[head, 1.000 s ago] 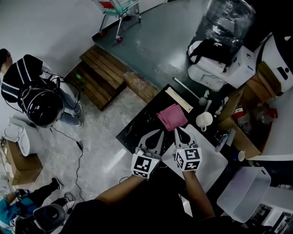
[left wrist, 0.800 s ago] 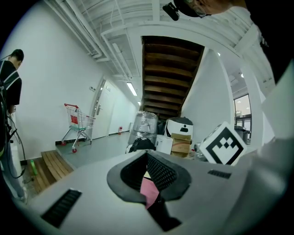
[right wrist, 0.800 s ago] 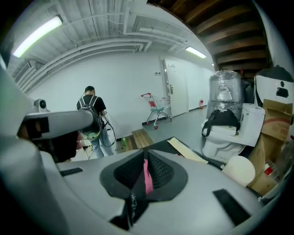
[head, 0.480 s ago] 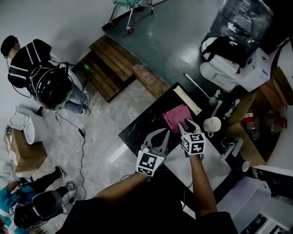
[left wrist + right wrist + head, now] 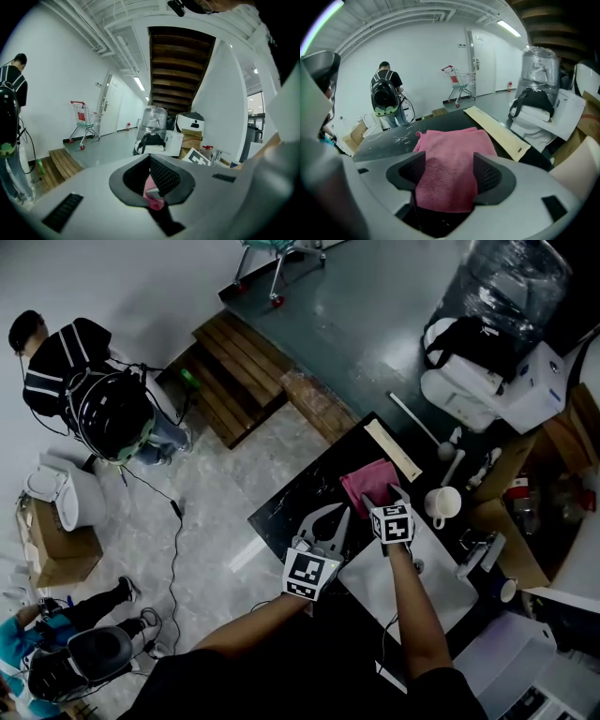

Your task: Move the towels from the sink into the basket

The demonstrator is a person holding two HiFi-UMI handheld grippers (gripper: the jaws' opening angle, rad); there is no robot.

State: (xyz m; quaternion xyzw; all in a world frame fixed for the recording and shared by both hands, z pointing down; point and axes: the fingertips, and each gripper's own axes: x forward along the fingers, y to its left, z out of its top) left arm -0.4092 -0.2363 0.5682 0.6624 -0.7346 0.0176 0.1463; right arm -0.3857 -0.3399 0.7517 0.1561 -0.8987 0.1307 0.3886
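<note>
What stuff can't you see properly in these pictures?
- Towel: its near end, head view, covered by the right gripper.
- Sink: partly hidden in head view by the right arm.
- Left gripper: its view shows only a pink sliver between the jaws; whether they touch is unclear.
- Clutter beside the mug, head view: too small and dark.

The black countertop point(image 5: 291, 507) carries 1 pink towel point(image 5: 366, 484) beside a pale flat board point(image 5: 395, 449).

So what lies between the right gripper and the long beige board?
The pink terry towel, its end between jaws that have just been opening; seen in right gripper view.
</note>
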